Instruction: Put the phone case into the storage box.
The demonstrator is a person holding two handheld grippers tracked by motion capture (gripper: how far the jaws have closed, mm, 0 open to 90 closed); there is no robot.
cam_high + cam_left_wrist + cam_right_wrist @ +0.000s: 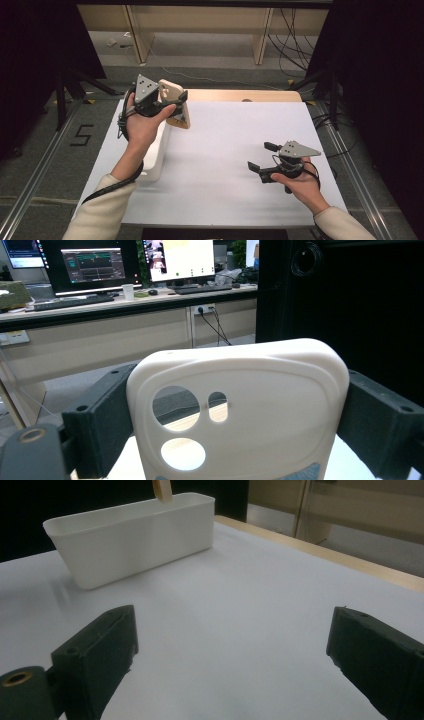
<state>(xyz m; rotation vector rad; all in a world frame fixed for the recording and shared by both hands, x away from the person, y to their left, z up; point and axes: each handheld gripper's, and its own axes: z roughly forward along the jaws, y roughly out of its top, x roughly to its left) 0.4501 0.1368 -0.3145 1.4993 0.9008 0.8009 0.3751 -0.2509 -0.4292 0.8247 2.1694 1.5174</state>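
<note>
Table under its white sheet was the widest thing I had on screen, and most of it lay bare ahead of my right gripper. Next in size was the white bin, which stood beyond that gripper's jaws and off to their left, well apart from them; in the high view it sat directly beneath my left forearm. Smaller again was the cream phone case, which I held clamped across its width in my left gripper, raised above the far end of the bin, its camera cutouts facing that gripper's own camera. The case stood roughly upright between the jaws, which pressed on both its edges. My right gripper had its jaws spread wide with nothing between them, resting low over the sheet.

I judged the pickup finished and the carry nearly so. What remained, as I read it, was lowering the case into the bin and letting go; I couldn't see whether the bin held anything already.
</note>
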